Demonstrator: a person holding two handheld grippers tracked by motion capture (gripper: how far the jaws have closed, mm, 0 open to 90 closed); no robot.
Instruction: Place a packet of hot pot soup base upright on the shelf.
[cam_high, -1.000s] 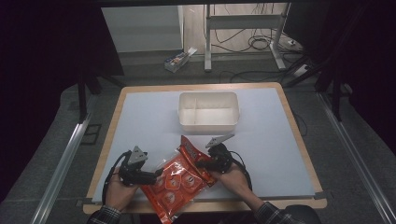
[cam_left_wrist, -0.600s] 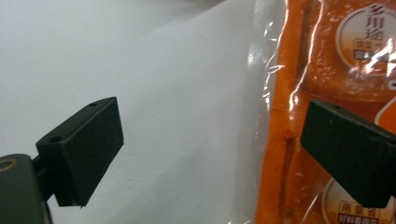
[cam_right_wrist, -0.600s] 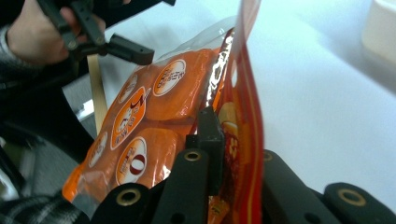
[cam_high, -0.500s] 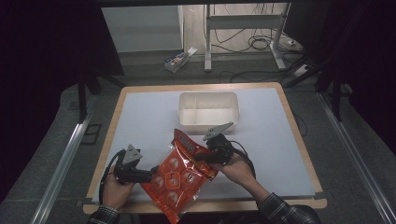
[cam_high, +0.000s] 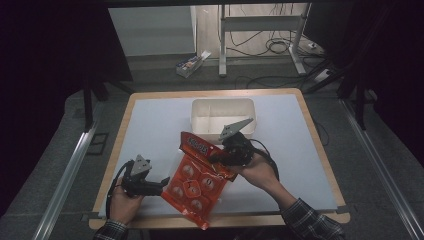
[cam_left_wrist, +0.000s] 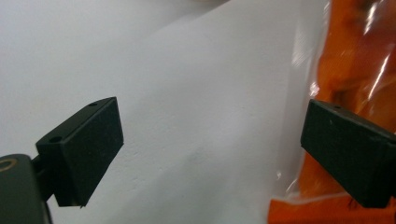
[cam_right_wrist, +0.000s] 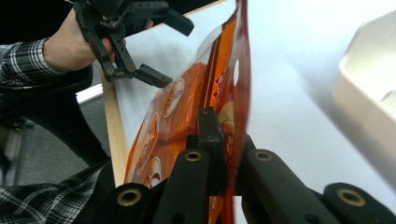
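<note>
An orange snack bag (cam_high: 194, 184) hangs tilted over the table's near edge, its top end lifted toward the bin. My right gripper (cam_high: 219, 157) is shut on the bag's upper right edge; in the right gripper view the jaws (cam_right_wrist: 223, 140) pinch the thin film of the bag (cam_right_wrist: 187, 107). My left gripper (cam_high: 163, 184) rests low at the bag's left side, open. In the left gripper view its jaws stand wide (cam_left_wrist: 212, 149) over bare white table, with the bag (cam_left_wrist: 355, 60) behind the right jaw. The left gripper (cam_right_wrist: 168, 49) also shows open in the right gripper view.
A white rectangular bin (cam_high: 223, 117) with a divider stands at the back middle of the white table (cam_high: 150, 125), just beyond my right hand; its wall (cam_right_wrist: 369, 88) shows at right. The wooden table edge (cam_right_wrist: 114, 135) runs close below the bag.
My right gripper has risen with the bag, which now hangs steeper and higher over the table. The left gripper has stayed in place beside it.
</note>
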